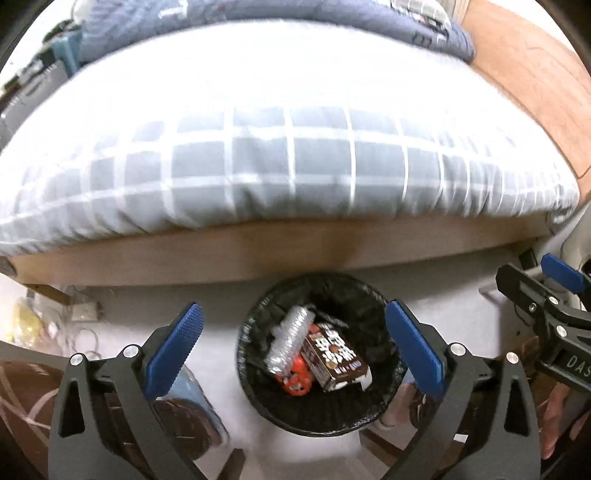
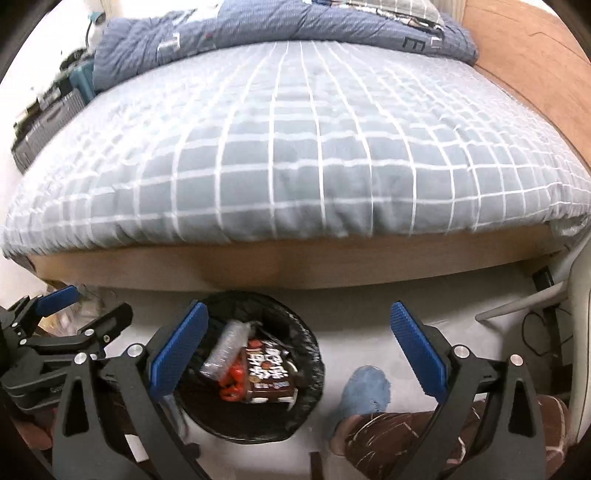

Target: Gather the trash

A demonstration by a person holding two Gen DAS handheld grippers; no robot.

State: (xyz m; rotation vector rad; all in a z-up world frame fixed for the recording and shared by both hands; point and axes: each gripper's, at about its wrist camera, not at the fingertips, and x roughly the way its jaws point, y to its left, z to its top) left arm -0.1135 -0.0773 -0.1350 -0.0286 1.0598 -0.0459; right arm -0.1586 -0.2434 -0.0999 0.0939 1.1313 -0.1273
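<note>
Left tongs (image 1: 293,341) spread wide, blue pads (image 1: 176,343) far apart, nothing between them; hanging above the trash bin (image 1: 258,391), which sits framed in the gap. Right tongs (image 2: 299,343) likewise spread wide and empty, hanging over bare grey floor (image 2: 354,332) just right of the bin (image 2: 314,373).

Round bin, lined with a black bag, standing on the floor close against the wooden bed frame (image 1: 221,258). Inside, three pieces of trash lying together: a crumpled clear plastic bottle (image 1: 290,338) on the left, tilted; a brown snack box (image 1: 334,363) with white lettering on the right, lying flat and skewed; a red wrapper (image 1: 297,380) tucked beneath and between the two, partly covered. Same trio seen from the right wrist: bottle (image 2: 225,349), box (image 2: 269,376), wrapper (image 2: 232,384).

Above the frame, a mattress under a grey checked cover (image 2: 295,166) with white grid lines; top washed out by glare in the left view. A rumpled blue quilt (image 2: 258,26) bunched at the far end. Wooden panel (image 2: 535,66) along the right side of the bed.

Right tongs (image 1: 554,291) visible at the right edge of the left view, left tongs (image 2: 70,314) at the left edge of the right view. Blue-socked foot (image 2: 365,391) and brown patterned trouser leg (image 2: 406,439) on the floor beside the bin.
</note>
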